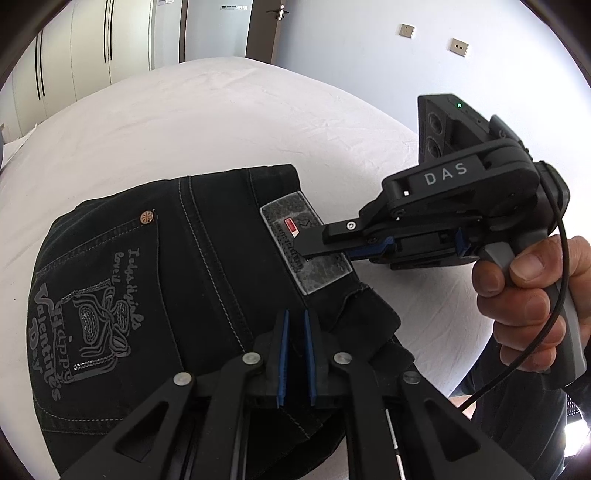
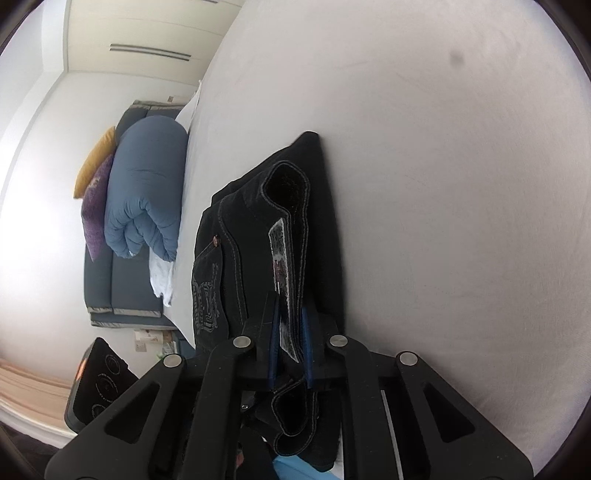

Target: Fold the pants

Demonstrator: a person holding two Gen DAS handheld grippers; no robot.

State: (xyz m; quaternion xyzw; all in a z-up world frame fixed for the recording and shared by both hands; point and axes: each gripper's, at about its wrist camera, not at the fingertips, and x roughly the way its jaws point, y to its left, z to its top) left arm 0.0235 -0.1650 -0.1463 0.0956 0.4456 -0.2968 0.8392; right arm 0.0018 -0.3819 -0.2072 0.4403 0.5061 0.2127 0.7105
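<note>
Black jeans lie folded on the white bed, back pocket with grey lettering and the waistband patch facing up. My left gripper is shut on the near edge of the jeans, blue pads close together on the fabric. My right gripper comes in from the right, held by a hand, its jaws closed on the waistband at the patch. In the right wrist view the right gripper is shut on the waistband of the jeans, the fabric running between its pads.
A rolled blue duvet and purple and yellow pillows lie on a grey sofa beside the bed. White wardrobes and a dark door stand beyond the bed. White sheet spreads around the jeans.
</note>
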